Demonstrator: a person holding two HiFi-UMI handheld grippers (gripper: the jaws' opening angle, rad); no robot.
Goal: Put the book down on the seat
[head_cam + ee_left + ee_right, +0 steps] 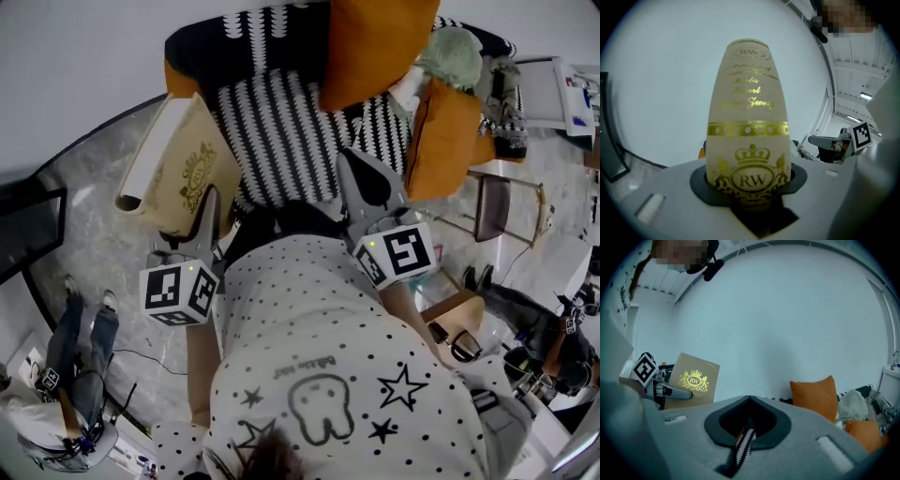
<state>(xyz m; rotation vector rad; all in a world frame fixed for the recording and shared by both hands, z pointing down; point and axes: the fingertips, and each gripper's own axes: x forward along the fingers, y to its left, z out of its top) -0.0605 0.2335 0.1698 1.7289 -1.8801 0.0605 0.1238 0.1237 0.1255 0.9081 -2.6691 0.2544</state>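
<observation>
A beige book [178, 164] with a gold crowned crest stands upright over the floor, just left of the sofa. My left gripper [208, 202] is shut on its lower edge. In the left gripper view the book [747, 131] fills the middle, wedged between the jaws of the left gripper [750, 187]. The seat [281, 141] is a black-and-white striped sofa cushion directly ahead. My right gripper [349, 161] hovers over the seat's front right part, jaws together and holding nothing. In the right gripper view its tips [749, 401] meet, and the book [693, 378] shows at the left.
Two orange cushions [370, 47] [445, 136] and a pale green plush [455, 56] lie on the sofa's back and right side. A small side table [502, 202] stands to the right. People are on the marble floor at lower left [80, 347] and at the right [544, 328].
</observation>
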